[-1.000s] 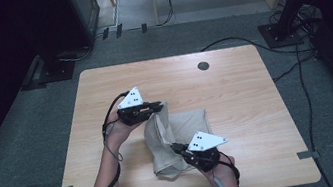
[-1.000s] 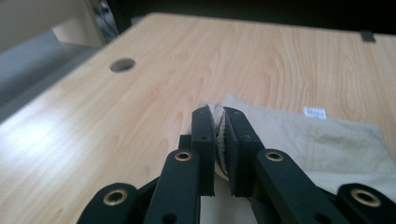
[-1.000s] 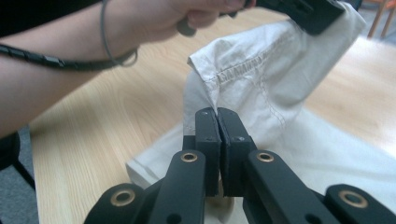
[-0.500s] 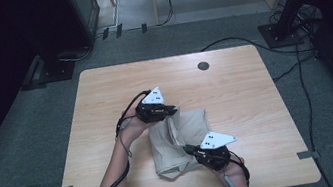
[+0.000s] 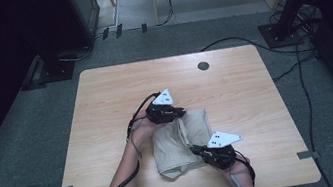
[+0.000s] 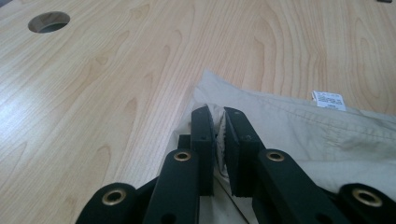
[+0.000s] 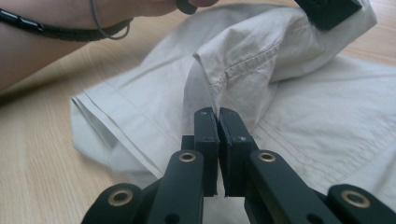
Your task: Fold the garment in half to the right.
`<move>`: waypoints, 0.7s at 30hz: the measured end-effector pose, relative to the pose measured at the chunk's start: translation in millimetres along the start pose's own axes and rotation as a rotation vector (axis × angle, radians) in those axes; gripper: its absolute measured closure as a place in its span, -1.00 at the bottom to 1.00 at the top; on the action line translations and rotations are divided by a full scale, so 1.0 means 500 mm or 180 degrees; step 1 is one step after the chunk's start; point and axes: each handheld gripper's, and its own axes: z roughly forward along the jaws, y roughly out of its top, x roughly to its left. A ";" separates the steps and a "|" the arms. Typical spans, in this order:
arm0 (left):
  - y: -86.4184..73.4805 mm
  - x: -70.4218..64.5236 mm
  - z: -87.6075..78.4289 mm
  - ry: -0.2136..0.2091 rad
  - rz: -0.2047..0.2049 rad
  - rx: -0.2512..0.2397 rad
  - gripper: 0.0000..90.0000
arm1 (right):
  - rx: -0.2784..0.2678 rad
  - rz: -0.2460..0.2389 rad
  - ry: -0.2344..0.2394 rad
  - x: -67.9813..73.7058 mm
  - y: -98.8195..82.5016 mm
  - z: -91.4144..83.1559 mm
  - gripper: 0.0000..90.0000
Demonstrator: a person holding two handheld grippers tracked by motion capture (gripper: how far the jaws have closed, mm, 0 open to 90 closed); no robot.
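Left gripper [image 5: 182,113]: clamped on a fold of the beige garment [image 5: 182,141] at its far edge; in the left gripper view [image 6: 219,135] a thin layer of cloth sits pinched between the nearly closed jaws.
Right gripper [image 5: 194,149]: clenched on the garment's near right part; in the right gripper view [image 7: 217,122] the jaws meet on a raised, stitched hem [image 7: 243,67] that stands up in a peak.
Garment: crumpled and part folded, lying flat on the wooden table [image 5: 105,103], nearer the front edge than the back, about midway between the left and right edges.
Label [image 6: 329,100]: small white tag, sewn at the cloth's edge, resting against the tabletop.
Table hole [image 5: 203,66]: round, near the back edge, well apart from the garment.
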 end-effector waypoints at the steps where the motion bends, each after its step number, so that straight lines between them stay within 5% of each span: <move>1: 0.000 0.000 0.004 0.0000 0.0009 0.0024 0.85 | 0.0009 0.0014 -0.0001 -0.002 -0.002 0.000 0.92; 14: 0.010 -0.010 0.028 0.0004 0.0026 0.0018 0.61 | 0.0063 0.0002 0.0038 -0.023 -0.003 -0.022 0.55; 21: 0.039 -0.020 -0.018 0.0303 0.0121 -0.0341 -0.14 | -0.0126 -0.0062 -0.0030 -0.035 0.021 -0.065 0.34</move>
